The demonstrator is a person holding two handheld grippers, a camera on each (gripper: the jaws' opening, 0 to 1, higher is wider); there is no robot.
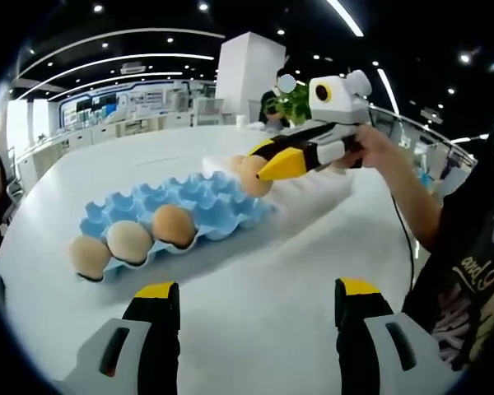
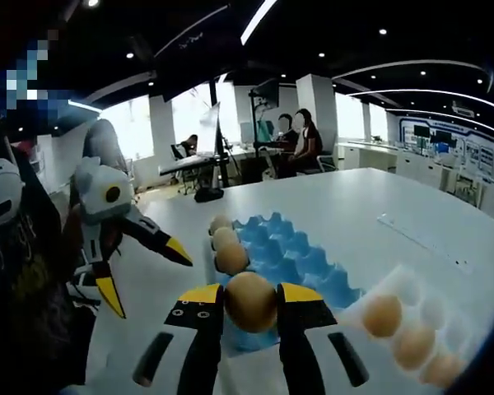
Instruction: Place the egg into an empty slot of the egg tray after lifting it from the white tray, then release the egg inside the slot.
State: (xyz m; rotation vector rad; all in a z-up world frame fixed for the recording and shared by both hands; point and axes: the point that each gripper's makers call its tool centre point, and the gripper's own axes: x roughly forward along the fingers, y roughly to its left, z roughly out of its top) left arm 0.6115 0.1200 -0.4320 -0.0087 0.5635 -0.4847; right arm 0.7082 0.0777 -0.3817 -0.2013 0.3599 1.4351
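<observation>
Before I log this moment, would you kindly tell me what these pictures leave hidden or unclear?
- White tray: cut off by the right gripper view's edge, so its egg count is unknown.
- White tray in the left gripper view: mostly behind the right gripper and its egg.
- Blue egg tray: near slots hidden by the held egg and the right gripper.
- Left gripper: open.

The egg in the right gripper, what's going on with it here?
A person holds a gripper in each hand. The right gripper is shut on a brown egg and carries it above the near edge of the blue egg tray, between that and the white tray, where three eggs lie. The blue tray has three eggs in one end row; the other slots are empty. The left gripper is open and holds nothing, hanging over the white table.
</observation>
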